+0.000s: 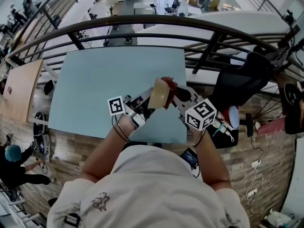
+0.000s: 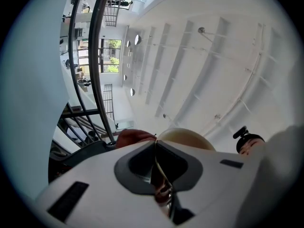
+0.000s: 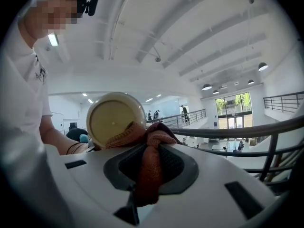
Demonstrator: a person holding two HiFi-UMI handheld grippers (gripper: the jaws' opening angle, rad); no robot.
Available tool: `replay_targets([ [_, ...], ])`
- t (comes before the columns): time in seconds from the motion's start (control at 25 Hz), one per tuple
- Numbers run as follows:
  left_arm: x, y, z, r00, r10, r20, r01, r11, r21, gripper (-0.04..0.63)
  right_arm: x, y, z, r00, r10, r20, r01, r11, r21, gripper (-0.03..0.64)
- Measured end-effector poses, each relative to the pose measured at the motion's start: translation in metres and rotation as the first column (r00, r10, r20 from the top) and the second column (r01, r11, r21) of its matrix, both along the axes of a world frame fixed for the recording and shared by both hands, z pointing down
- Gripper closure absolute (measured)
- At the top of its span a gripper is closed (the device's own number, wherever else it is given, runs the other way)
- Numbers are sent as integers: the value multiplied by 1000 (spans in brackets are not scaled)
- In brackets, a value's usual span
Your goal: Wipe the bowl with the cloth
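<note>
1. Bowl point(image 1: 159, 93): cream, held in the air above the pale blue bench point(image 1: 95, 89), not resting on it. It is tipped on edge, and its hollow appears to face the right tongs.
2. Left tongs point(image 1: 147, 109): closed on the bowl's thin rim. In the left gripper view the wall of the bowl runs between the two pads and its rounded outside rises just beyond them. These tongs alone carry the bowl.
3. Right tongs point(image 1: 179, 97): closed on the cloth point(image 1: 170, 85), a rust-red knitted piece. A fold of it is pinched between the pads and the rest is bunched past the tips.
4. Cloth relative to bowl: the free bunch lies against the bowl's lower rim, on the side away from the left tongs. In the right gripper view it overlaps that edge and appears to touch it.
5. Tongs relative to bowl: one pair on either side, both close up to it, with the cloth between the right pair and the bowl.
6. Progress, as judged: both things are picked up and brought together, so the wiping stroke is beginning or under way.
7. Remaining, as judged: the hollow shows clean, but how much has been wiped cannot be told. Passes over the inside and rim are still due, and then the bowl goes back on the bench.
</note>
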State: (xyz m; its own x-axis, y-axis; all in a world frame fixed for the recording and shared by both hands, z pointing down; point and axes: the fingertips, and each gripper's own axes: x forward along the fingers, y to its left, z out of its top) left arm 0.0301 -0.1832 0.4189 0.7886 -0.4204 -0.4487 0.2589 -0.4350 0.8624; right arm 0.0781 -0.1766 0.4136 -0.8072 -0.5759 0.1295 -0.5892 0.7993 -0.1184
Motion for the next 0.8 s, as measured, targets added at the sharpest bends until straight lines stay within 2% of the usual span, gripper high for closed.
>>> replay_targets([
  [0.12, -3, -8, -10, 999, -37, 7, 37, 999, 14, 575, -19, 13, 8, 999, -41, -6, 41, 999, -23, 548],
  [0.44, -16, -37, 0, 972, -174, 159, 174, 985, 13, 574, -48, 51, 5, 990, -142, 6, 142, 989, -34, 548],
  [0.56, -21, -40, 9, 964, -188, 190, 192, 981, -3, 574, -49, 61, -12, 987, -161, -1, 161, 987, 8, 548],
  [0.8, -23, -28, 27, 968, -158, 195, 166, 986, -30, 572, -41, 67, -61, 989, -142, -38, 146, 980, 135, 548],
])
